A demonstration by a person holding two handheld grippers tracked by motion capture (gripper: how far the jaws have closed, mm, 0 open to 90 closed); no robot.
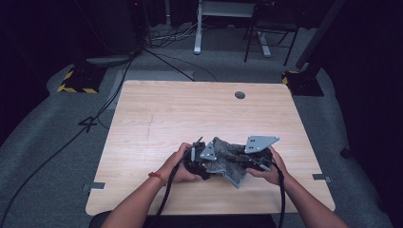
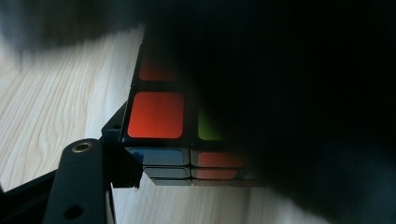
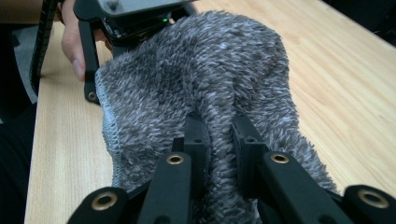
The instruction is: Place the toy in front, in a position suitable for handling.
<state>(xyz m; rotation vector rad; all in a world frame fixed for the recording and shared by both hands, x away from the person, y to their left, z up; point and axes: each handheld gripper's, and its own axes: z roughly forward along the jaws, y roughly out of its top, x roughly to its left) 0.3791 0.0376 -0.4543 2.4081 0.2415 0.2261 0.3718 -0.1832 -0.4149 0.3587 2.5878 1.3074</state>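
Left gripper (image 1: 198, 160) is clamped on a puzzle cube (image 2: 161, 122); right gripper (image 3: 219, 140) pinches a fold of the grey fuzzy cloth (image 1: 229, 159), jaws nearly together. Cloth drapes from the right jaws across to the left gripper, over the cube, near the table's (image 1: 180, 114) front edge. Left gripper view shows the cube's coloured faces under the dark cloth (high view shows cloth between the hands)

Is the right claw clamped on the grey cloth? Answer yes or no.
Yes, in the right gripper view the right claw pinches a fold of the fuzzy grey cloth between its black jaws.
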